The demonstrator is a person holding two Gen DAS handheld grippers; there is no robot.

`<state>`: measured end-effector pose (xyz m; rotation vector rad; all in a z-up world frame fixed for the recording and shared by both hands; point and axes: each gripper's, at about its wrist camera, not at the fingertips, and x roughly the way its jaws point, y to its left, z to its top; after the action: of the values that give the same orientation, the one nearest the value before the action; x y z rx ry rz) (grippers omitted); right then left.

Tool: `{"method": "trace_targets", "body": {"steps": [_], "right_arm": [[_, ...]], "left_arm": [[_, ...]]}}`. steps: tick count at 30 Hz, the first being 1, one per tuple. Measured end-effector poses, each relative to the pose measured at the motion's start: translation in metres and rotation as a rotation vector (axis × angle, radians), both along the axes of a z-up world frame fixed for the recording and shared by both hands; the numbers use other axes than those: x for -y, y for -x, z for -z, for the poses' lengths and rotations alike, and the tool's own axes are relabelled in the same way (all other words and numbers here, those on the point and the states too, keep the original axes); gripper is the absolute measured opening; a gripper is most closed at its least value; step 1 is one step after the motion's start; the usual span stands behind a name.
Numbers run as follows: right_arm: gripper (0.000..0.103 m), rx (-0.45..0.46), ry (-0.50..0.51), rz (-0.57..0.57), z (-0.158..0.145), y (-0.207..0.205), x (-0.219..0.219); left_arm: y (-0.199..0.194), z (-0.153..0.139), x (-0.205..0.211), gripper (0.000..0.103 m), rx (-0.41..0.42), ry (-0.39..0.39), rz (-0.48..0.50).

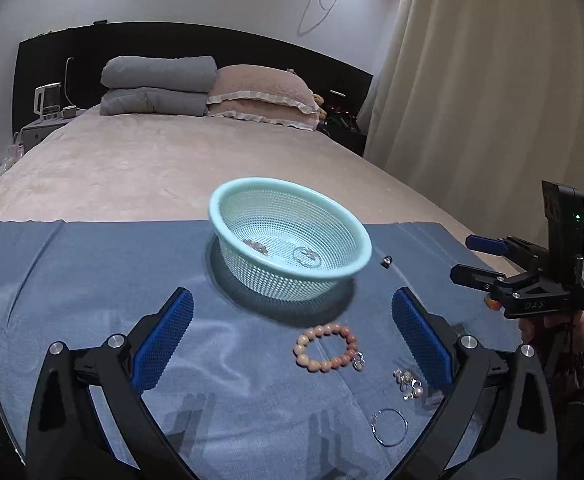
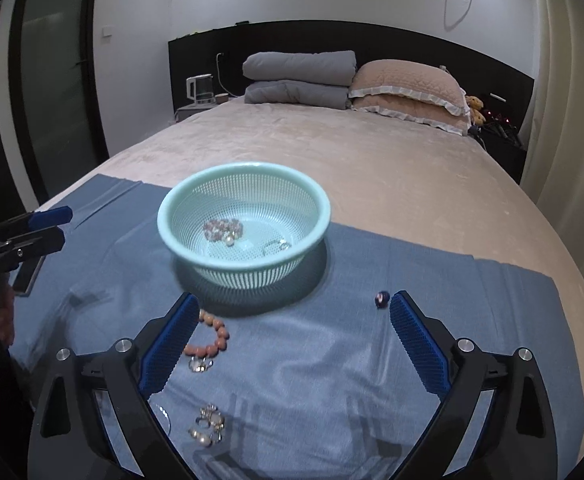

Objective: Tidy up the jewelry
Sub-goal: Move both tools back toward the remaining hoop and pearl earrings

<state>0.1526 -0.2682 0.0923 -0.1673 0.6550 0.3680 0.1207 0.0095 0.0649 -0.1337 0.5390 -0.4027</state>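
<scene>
A mint mesh basket [image 1: 228,204] [image 2: 324,204] stands on a blue cloth [image 1: 72,280] [image 2: 332,360] on the bed. It holds a beaded bracelet [image 2: 223,229] and a thin ring [image 2: 276,246]. On the cloth lie a pink bead bracelet [image 1: 326,347] [image 2: 214,334], earrings [image 1: 409,382] [image 2: 208,426], a silver hoop [image 1: 389,427] and a small dark bead [image 1: 387,261] [image 2: 381,299]. My left gripper [image 1: 292,334] is open and empty above the cloth, just in front of the basket. My right gripper [image 2: 294,336] is open and empty; it also shows in the left wrist view [image 1: 466,258].
The bed [image 1: 172,160] stretches behind, with folded grey quilts [image 1: 158,84] and pink pillows [image 1: 260,94] at the headboard. A kettle [image 1: 47,100] stands on the left nightstand. Curtains [image 1: 492,100] hang at the right.
</scene>
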Motion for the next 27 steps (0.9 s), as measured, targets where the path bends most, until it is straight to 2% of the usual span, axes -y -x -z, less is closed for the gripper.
{"method": "trace_targets", "body": {"steps": [3, 11, 15, 16, 17, 18, 20, 22, 24, 27], "right_arm": [[0.092, -0.061, 0.015, -0.021, 0.02, 0.011, -0.001], [0.091, -0.166, 0.07, -0.108, 0.062, 0.04, -0.01], [0.089, -0.192, 0.109, -0.159, 0.077, 0.052, -0.02], [0.086, -0.199, 0.121, -0.171, 0.08, 0.053, -0.022], [0.069, -0.214, 0.129, -0.183, 0.083, 0.054, -0.024], [0.061, -0.236, 0.134, -0.191, 0.088, 0.053, -0.025], [0.06, -0.247, 0.139, -0.193, 0.093, 0.052, -0.027], [0.053, -0.259, 0.124, -0.207, 0.095, 0.051, -0.027], [0.044, -0.262, 0.111, -0.216, 0.097, 0.05, -0.027], [0.036, -0.264, 0.097, -0.23, 0.097, 0.049, -0.029]], "left_arm": [[0.014, 0.017, 0.018, 0.097, -0.02, -0.033, 0.073], [0.048, 0.062, 0.078, 0.097, -0.044, -0.233, 0.271], [0.051, 0.081, 0.095, 0.097, -0.067, -0.273, 0.319], [0.05, 0.085, 0.098, 0.097, -0.073, -0.279, 0.321], [0.048, 0.088, 0.101, 0.097, -0.079, -0.281, 0.321], [0.047, 0.092, 0.101, 0.097, -0.085, -0.276, 0.32], [0.045, 0.096, 0.101, 0.096, -0.088, -0.254, 0.323], [0.045, 0.1, 0.104, 0.091, -0.092, -0.261, 0.329], [0.045, 0.103, 0.106, 0.081, -0.106, -0.279, 0.346], [0.046, 0.106, 0.107, 0.075, -0.102, -0.3, 0.357]]}}
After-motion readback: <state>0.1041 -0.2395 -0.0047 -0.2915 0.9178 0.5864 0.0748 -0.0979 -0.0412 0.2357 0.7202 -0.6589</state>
